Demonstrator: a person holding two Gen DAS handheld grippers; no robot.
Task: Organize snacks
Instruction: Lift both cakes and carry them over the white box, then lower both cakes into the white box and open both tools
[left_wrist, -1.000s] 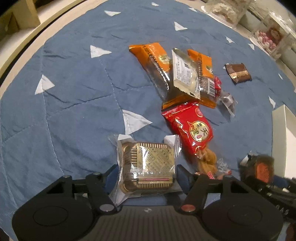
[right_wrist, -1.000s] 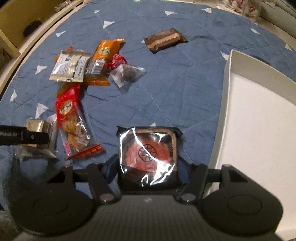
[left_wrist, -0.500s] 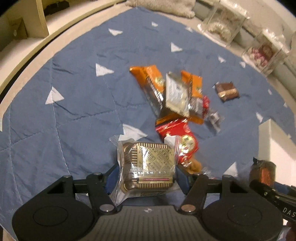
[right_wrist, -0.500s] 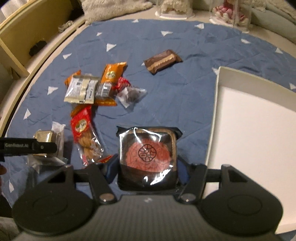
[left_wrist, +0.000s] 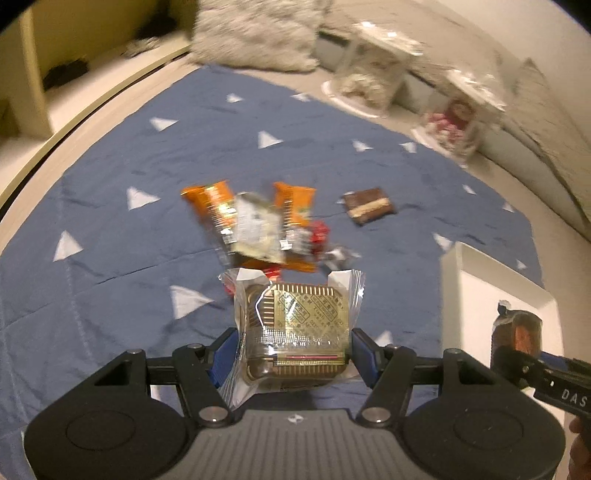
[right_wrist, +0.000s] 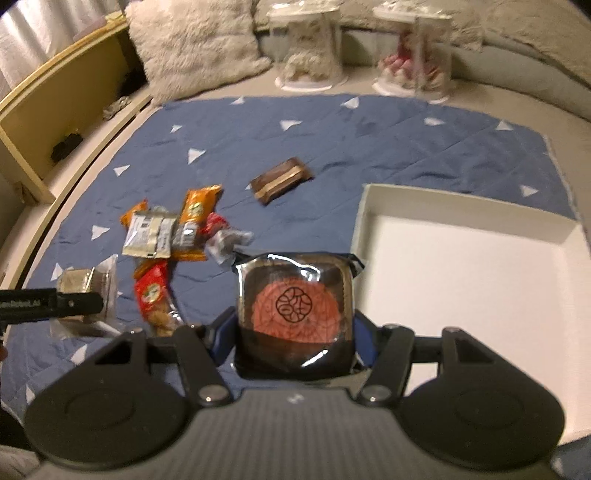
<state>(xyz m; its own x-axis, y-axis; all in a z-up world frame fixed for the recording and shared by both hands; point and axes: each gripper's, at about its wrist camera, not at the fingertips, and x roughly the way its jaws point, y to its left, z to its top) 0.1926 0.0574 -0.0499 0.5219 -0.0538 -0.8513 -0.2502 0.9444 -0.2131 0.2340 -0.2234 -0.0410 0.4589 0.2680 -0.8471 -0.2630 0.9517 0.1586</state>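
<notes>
The white box (right_wrist: 476, 266) is empty, each claw grips one wrapped cake: left claw (left_wrist: 293, 349) the gold cake (left_wrist: 295, 332), right claw (right_wrist: 295, 332) the red cake (right_wrist: 295, 306), and the snack pile (right_wrist: 177, 236) waits on the blue quilt (right_wrist: 332, 140)

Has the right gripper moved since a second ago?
Yes. The right gripper, shut on the red-patterned cake pack, has risen and tilted up: the white tray and blue mat now sit farther below, with the far cushions in view.
</notes>
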